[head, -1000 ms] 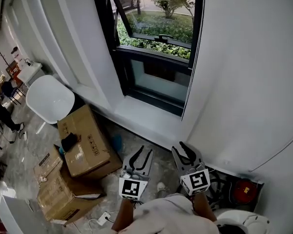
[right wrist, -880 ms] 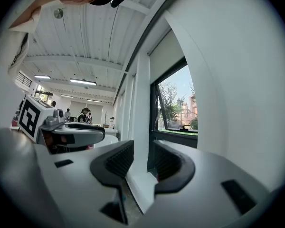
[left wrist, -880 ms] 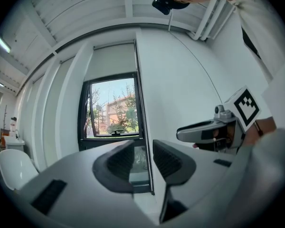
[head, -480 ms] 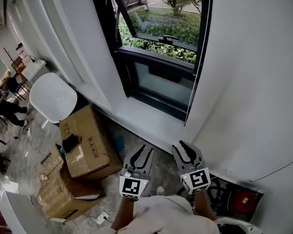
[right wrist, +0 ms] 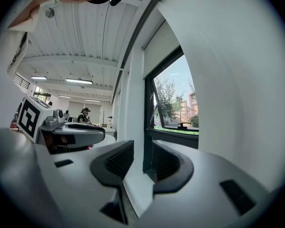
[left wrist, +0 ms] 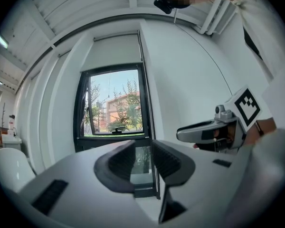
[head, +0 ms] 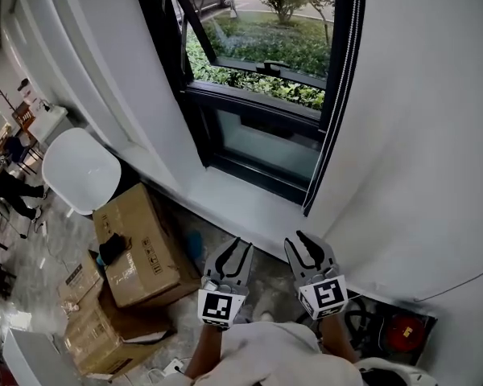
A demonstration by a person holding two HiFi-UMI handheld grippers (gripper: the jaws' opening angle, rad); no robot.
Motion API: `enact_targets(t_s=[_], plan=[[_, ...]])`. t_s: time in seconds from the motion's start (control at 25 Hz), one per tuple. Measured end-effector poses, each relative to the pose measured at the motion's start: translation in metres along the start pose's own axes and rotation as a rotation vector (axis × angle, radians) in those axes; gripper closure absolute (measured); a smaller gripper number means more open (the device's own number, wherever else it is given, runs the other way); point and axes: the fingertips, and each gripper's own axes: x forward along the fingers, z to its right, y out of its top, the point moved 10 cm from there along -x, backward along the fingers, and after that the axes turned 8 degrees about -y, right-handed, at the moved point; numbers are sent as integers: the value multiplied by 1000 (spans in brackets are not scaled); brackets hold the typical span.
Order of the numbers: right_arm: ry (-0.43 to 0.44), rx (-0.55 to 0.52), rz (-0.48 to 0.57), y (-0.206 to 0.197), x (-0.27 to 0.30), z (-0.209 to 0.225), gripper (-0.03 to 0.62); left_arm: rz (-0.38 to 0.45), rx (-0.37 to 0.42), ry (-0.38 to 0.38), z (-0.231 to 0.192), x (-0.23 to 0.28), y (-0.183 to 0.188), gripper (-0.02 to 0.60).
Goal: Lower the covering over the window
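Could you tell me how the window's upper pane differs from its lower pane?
The upper pane is tilted open outward; the lower pane sits shut. The upper pane is taller and carries a handle; the lower pane has none. Both sit in one black frame.

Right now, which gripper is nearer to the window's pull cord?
Right. The right gripper is just below the cord; the left gripper, jaws closing on nothing, is farther left.
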Motion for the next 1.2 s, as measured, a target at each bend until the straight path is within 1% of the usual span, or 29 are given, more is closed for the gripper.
enact_targets(t_s=[0.2,0.36,0.72,0.88,1.08,1.2], plan=[[-25,-4,5,2,28,-2,484,14,-5,-22,-29,18,-6,469],[-63,-6,-1,6,55,-1,484,7,0,-61,-57,36,-9,471],[-149,2,-12,13,119,-9,484,38,26,-153,-124,73,-15,471],[-186,0,-21,13,142,-15,484,32,11,-192,-150,84,-20,472],[-215,-15,-28,16,168,-25,484,29,-9,-223,-180,92,-26,472],[-238,-22,-39,17,178,-30,484,69,-12,-234,-194,98,-28,472]])
